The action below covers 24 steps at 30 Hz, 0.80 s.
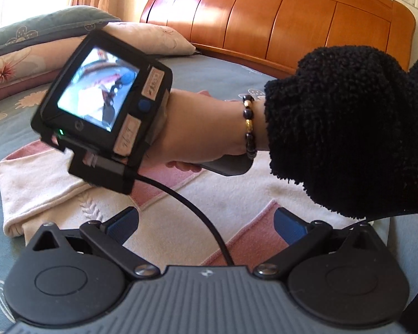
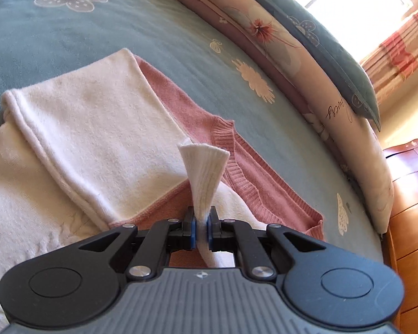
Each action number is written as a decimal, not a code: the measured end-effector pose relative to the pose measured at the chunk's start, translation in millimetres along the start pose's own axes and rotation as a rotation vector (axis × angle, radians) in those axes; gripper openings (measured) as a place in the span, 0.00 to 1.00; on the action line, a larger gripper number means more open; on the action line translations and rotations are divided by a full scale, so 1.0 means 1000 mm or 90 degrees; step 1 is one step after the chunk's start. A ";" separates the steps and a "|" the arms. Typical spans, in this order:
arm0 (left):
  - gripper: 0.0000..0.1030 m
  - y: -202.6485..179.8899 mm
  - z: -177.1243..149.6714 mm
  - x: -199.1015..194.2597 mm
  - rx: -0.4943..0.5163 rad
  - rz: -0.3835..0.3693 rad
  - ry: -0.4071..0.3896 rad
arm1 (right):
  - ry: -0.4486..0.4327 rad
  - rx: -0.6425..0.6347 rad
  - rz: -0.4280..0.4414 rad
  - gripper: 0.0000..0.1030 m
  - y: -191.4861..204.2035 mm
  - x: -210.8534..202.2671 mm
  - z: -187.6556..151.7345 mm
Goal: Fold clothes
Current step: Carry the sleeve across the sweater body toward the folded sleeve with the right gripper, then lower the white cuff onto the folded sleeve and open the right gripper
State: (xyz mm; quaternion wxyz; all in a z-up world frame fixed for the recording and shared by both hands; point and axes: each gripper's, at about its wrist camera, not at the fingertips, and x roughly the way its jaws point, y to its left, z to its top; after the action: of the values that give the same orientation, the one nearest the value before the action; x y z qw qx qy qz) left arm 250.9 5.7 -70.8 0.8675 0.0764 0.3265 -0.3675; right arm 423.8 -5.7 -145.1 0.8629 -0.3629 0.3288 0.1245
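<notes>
A white and pink knit sweater (image 2: 92, 128) lies spread on the grey-green bedspread (image 2: 69, 27), one white sleeve folded across its body. My right gripper (image 2: 201, 224) is shut on the sleeve's white ribbed cuff (image 2: 203, 167), which fans out upright above the pads. In the left wrist view the sweater (image 1: 237, 194) lies under my left gripper (image 1: 206, 226), which stands open just above it with nothing pinched. A hand (image 1: 203, 128) with a bead bracelet and a black fuzzy sleeve (image 1: 348, 128) holds the right gripper's body, its screen (image 1: 97, 94) facing me; its fingers are hidden there.
Floral pillows (image 1: 28, 55) are stacked at the head of the bed, against a wooden headboard (image 1: 278, 22). A black cable (image 1: 197, 217) runs over the sweater between my left fingers. A wooden bedside cabinet (image 2: 409, 208) stands past the bed's edge, near a curtain (image 2: 398, 55).
</notes>
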 end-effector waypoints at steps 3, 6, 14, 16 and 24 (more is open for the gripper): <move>0.99 -0.002 -0.001 -0.001 0.002 -0.002 0.000 | -0.009 0.022 0.001 0.09 -0.005 -0.002 0.005; 0.99 0.000 -0.003 -0.004 0.002 -0.003 -0.002 | -0.012 0.033 0.006 0.09 -0.007 -0.003 0.009; 0.99 0.000 -0.003 -0.006 -0.002 -0.002 -0.002 | -0.015 0.033 0.012 0.09 0.000 -0.003 0.011; 0.99 -0.001 -0.003 -0.006 0.000 -0.003 -0.002 | -0.017 0.032 0.013 0.09 0.001 -0.005 0.012; 0.99 -0.001 -0.003 -0.006 -0.002 -0.003 0.003 | -0.010 0.002 0.030 0.12 0.012 -0.005 0.009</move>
State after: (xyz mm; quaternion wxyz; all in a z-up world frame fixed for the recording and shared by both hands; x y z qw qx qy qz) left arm 245.2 9.5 -69.6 0.8661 0.0753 0.3294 -0.3685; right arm 419.2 9.5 -144.0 0.8629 -0.3527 0.3310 0.1466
